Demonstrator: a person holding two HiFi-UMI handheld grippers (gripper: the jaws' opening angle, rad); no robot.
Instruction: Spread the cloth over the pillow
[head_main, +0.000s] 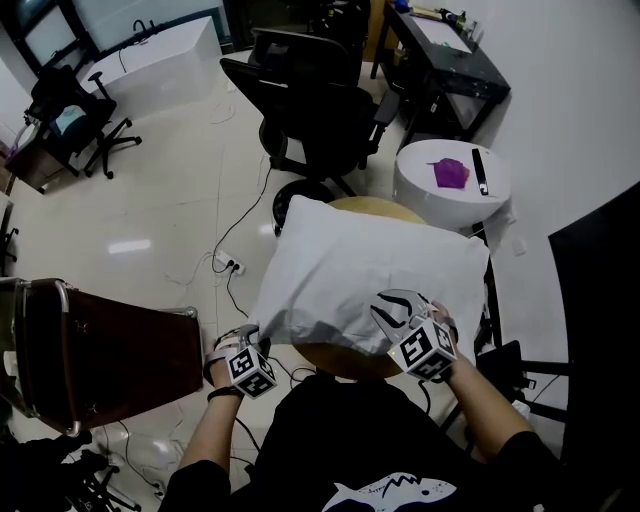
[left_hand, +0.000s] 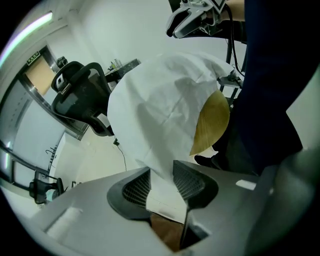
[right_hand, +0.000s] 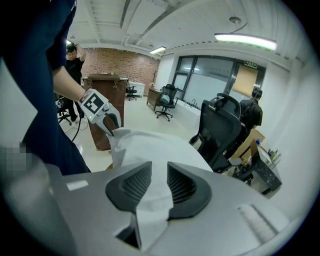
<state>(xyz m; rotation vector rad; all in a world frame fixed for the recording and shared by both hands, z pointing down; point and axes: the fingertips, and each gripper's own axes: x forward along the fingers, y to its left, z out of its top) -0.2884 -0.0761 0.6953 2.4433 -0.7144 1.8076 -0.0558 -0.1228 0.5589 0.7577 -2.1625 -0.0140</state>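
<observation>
White cloth (head_main: 370, 265) pinched in both tongs. Left gripper (head_main: 243, 337): jaws about half closed, pads pressed on a thick fold at the cloth's near left corner, and the fold fills the gap. Right gripper (head_main: 392, 303): jaws at a similar medium gap, clamped on the near right corner, with a strip of cloth running down between the pads. Neither touches anything else. The cloth lies puffed up on a round wooden table (head_main: 375, 207) right in front of the person, overhanging the table's near and left edges. Its long axis runs left to right across the person, the right end a bit further away; the short sides point toward the black office chair (head_main: 320, 100) beyond. The pillow can't be told apart from the cloth. Count: two grippers, one cloth, one wooden table. To the right, one white round side table (head_main: 425, 190) carrying one purple item (head_main: 451, 173) and one black bar (head_main: 480, 170). One brown chair (head_main: 110, 350) stands at the left
</observation>
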